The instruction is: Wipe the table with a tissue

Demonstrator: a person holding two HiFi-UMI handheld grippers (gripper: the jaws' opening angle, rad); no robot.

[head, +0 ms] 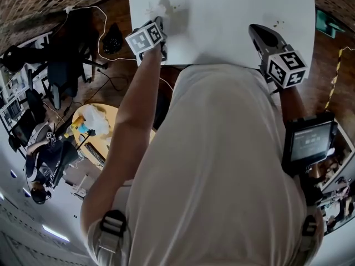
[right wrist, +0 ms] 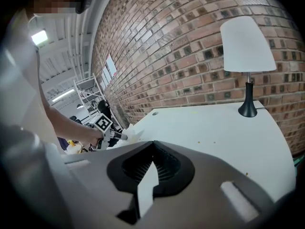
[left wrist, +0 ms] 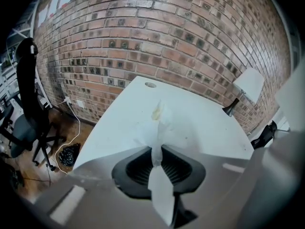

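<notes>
Crumpled white tissue [left wrist: 159, 128] (tip stained yellowish).

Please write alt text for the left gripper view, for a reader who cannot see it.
The left gripper pinches a white tissue between its closed jaws, and the tissue spreads on a white table. A brick wall stands behind the table, with a white lamp at the right and an office chair at the left.

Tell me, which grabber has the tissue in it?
The left gripper. A white tissue is pinched between its fingers and fans out in front of them. The right gripper is closed on nothing.
</notes>
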